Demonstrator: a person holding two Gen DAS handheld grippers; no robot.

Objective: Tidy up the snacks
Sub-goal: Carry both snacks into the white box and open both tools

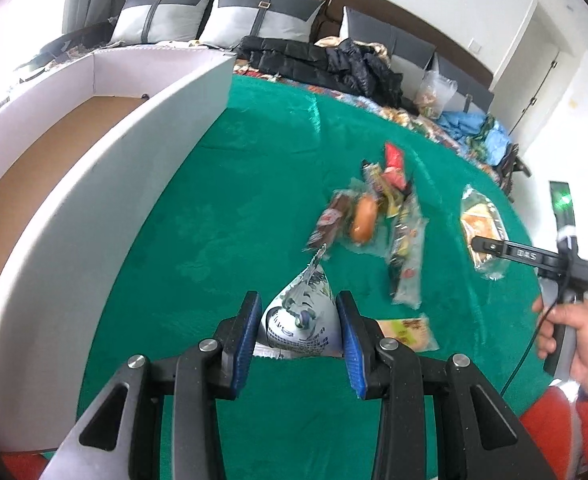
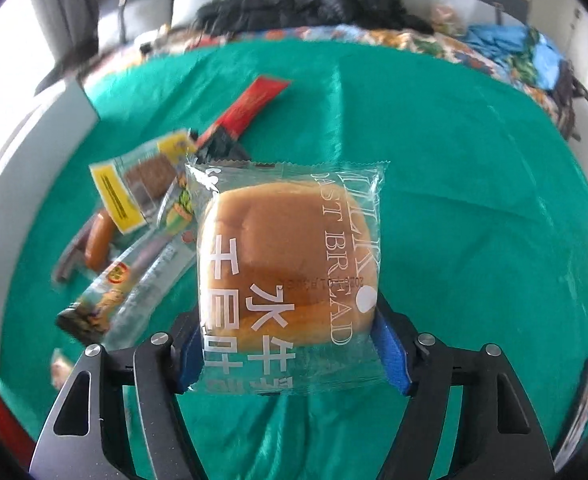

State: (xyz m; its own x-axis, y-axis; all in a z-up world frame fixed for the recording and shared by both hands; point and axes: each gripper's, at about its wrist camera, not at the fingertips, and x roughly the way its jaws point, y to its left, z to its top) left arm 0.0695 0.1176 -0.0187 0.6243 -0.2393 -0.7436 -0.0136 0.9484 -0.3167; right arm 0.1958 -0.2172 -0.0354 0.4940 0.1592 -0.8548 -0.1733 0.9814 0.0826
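My left gripper (image 1: pixel 299 299) is shut on a silver-white pouch (image 1: pixel 302 322), held above the green cloth (image 1: pixel 234 208). In the right wrist view a clear-wrapped bread bun (image 2: pixel 286 252) sits between the blue pads (image 2: pixel 392 354) of my right gripper (image 2: pixel 286 320), and both pads touch the wrapper's sides. The left wrist view shows that right gripper (image 1: pixel 488 246) over the same bun (image 1: pixel 480 216) at the right. Loose snacks lie mid-cloth: a sausage (image 1: pixel 364 218), a red packet (image 1: pixel 394 158) and a long bar (image 1: pixel 408 248).
A white cardboard box (image 1: pixel 114 152) with a brown floor stands open at the left. A small yellow packet (image 1: pixel 408 332) lies by my left fingers. Cushions, a black jacket (image 1: pixel 314 60) and a plastic bag (image 1: pixel 434 94) line the far edge. A hand (image 1: pixel 578 340) grips the right tool.
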